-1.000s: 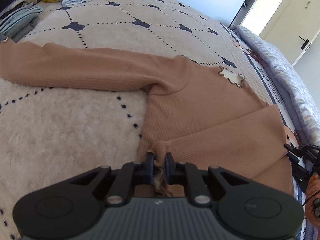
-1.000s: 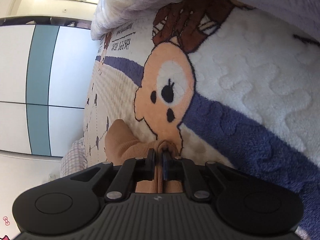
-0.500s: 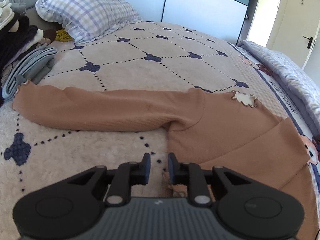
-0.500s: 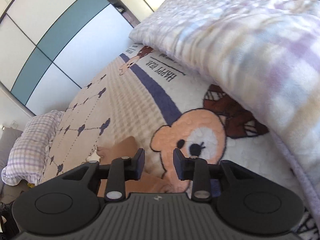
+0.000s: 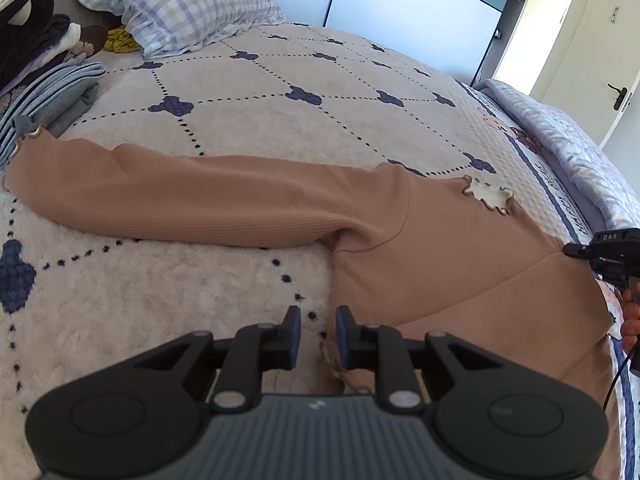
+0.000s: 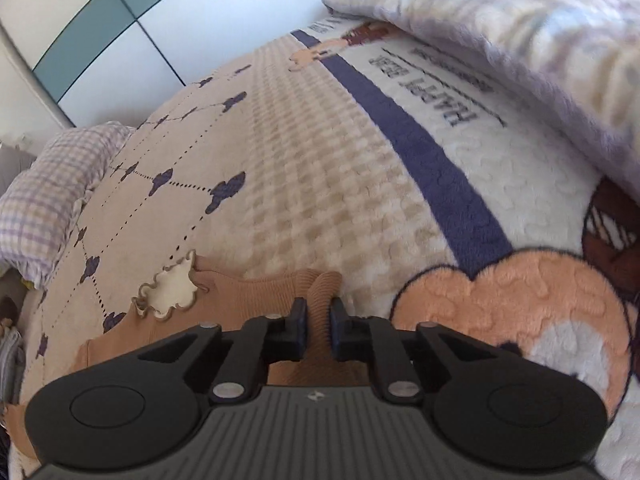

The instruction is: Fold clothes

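A tan ribbed long-sleeve top [image 5: 420, 252] lies on the bed, one sleeve [image 5: 172, 204] stretched out to the left, the other folded across the body. Its frilled neckline [image 5: 490, 196] points to the far right. My left gripper [image 5: 316, 334] is open and empty just above the top's near edge, a frilled cuff [image 5: 336, 364] below its right finger. My right gripper [image 6: 318, 316] is at the top's shoulder, its jaws close around a raised fold of tan fabric [image 6: 322, 292]. The neckline also shows in the right wrist view [image 6: 170, 294]. The right gripper shows at the left wrist view's right edge [image 5: 612, 248].
The bed has a cream blanket [image 5: 280, 120] with navy dotted diamonds and a bear print [image 6: 512, 304]. A checked pillow [image 5: 176, 4] lies at the head. Folded grey and dark clothes [image 5: 52, 84] are stacked at the far left. A lilac quilt [image 6: 520, 28] is bunched along the right side.
Both grippers opened and let go of the folded sleeve, then lifted back. The right gripper has since moved to the shoulder and closed in on a fold there.
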`<state>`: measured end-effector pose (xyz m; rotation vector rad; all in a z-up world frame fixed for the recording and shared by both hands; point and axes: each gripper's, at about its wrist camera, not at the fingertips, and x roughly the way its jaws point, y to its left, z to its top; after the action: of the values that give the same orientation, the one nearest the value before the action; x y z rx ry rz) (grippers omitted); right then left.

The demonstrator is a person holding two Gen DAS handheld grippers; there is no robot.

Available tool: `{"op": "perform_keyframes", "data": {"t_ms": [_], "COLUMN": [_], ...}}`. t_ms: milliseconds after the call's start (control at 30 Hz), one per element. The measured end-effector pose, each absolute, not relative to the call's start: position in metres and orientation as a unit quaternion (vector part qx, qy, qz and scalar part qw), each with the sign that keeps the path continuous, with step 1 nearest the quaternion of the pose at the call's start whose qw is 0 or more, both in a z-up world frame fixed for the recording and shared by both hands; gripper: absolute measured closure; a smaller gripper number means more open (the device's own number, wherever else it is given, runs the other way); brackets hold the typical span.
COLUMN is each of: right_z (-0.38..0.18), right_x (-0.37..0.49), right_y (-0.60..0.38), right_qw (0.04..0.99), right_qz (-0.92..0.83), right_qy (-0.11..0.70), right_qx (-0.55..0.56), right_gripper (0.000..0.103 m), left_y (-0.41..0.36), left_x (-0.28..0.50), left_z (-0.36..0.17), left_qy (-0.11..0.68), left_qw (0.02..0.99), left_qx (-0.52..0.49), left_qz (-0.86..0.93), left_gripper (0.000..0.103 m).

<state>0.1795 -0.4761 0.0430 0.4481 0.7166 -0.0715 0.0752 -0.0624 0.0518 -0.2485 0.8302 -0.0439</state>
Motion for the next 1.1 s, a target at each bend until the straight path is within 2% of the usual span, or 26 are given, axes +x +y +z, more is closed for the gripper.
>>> {"op": "perform_keyframes", "data": {"t_ms": [133, 233, 267, 333, 467, 667, 767, 800, 867, 1033, 1100], "right_z": [0.06, 0.031, 0.029, 0.044, 0.071, 0.037, 0.014, 0.014, 0.016, 0.017, 0.014], "right_x": [0.181, 0.2, 0.2, 0.189, 0.131, 0.08, 0.074, 0.074, 0.074, 0.076, 0.076], "right_y": [-0.445, -0.437, -0.441, -0.461, -0.492, -0.489, -0.483, -0.483, -0.485, -0.478, -0.484], "right_qw": [0.95, 0.929, 0.927, 0.933, 0.936, 0.917, 0.912, 0.912, 0.909, 0.916, 0.91], "right_qz": [-0.006, -0.025, -0.029, -0.046, -0.078, -0.08, -0.072, -0.074, -0.076, -0.078, -0.078], "right_qy": [0.306, 0.368, 0.372, 0.353, 0.29, 0.307, 0.319, 0.319, 0.328, 0.345, 0.349], "right_qx": [0.061, -0.033, -0.031, 0.044, 0.182, 0.243, 0.249, 0.248, 0.244, 0.191, 0.209], "right_gripper": [0.094, 0.093, 0.091, 0.087, 0.066, 0.066, 0.072, 0.08, 0.083, 0.083, 0.083], "left_y": [-0.065, -0.067, -0.067, -0.067, -0.068, -0.081, -0.085, -0.085, -0.084, -0.086, -0.089], "left_x": [0.075, 0.075, 0.075, 0.076, 0.076, 0.074, 0.072, 0.072, 0.074, 0.075, 0.074], "left_z": [0.053, 0.051, 0.05, 0.05, 0.052, 0.051, 0.051, 0.051, 0.05, 0.049, 0.049], "left_qy": [0.399, 0.402, 0.402, 0.402, 0.399, 0.396, 0.393, 0.393, 0.394, 0.395, 0.393], "left_qw": [0.909, 0.909, 0.909, 0.909, 0.91, 0.913, 0.915, 0.916, 0.915, 0.916, 0.917], "left_qx": [-0.116, -0.111, -0.109, -0.107, -0.11, -0.094, -0.082, -0.08, -0.08, -0.073, -0.065], "left_qz": [-0.023, -0.023, -0.022, -0.02, -0.021, -0.027, -0.029, -0.029, -0.026, -0.023, -0.023], "left_gripper": [0.084, 0.084, 0.084, 0.084, 0.084, 0.084, 0.084, 0.083, 0.083, 0.083, 0.083]}}
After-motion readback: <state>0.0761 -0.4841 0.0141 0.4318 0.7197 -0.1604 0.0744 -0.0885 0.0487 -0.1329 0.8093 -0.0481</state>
